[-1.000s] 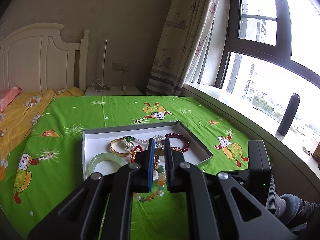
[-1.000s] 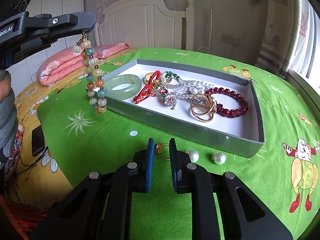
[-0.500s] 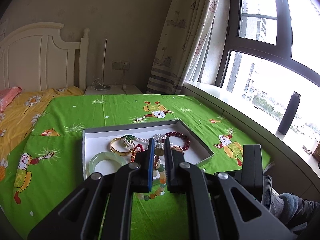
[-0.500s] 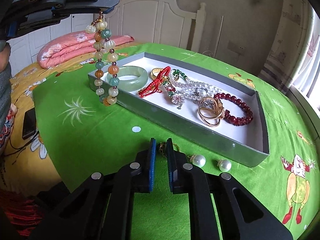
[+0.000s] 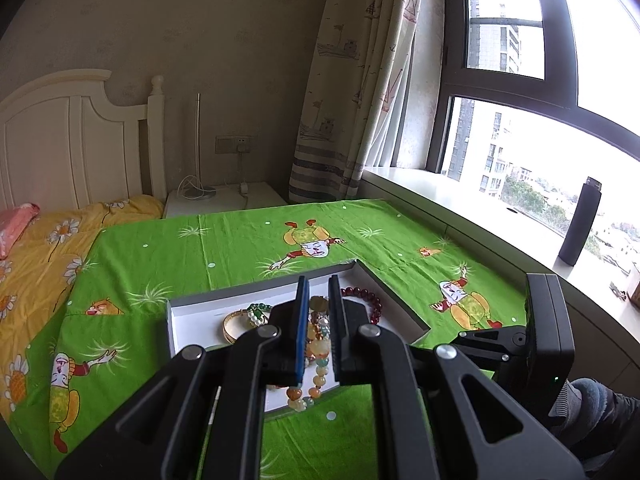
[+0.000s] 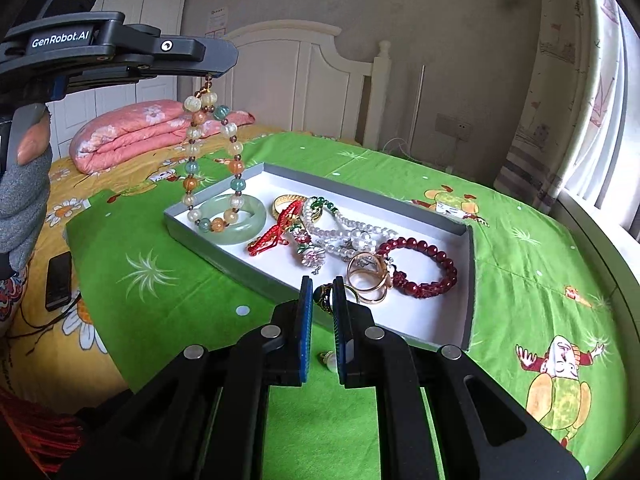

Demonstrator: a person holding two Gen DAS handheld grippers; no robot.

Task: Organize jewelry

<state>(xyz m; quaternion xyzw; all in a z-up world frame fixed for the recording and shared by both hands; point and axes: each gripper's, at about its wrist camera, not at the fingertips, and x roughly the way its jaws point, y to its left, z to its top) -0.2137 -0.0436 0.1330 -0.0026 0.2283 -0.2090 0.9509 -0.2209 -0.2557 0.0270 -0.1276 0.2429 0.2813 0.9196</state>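
Both claws have carried loads over the tray (image 6: 470, 264): left claw (image 6: 208, 76) pinching the bead bracelet (image 6: 212, 160), right claw (image 6: 322, 300) clamping a ring (image 6: 323, 298).

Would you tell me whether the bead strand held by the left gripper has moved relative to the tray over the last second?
Yes. The bead strand has swung in over the gray tray; its lower end now hangs over the jade bangle instead of outside the wall.

White floor of the tray (image 6: 436, 312) lies bare at its right end — elsewhere the jade bangle (image 6: 236, 220), pearl strand (image 6: 352, 234) and red bracelet (image 6: 424, 266) crowd it, perhaps overlapping.
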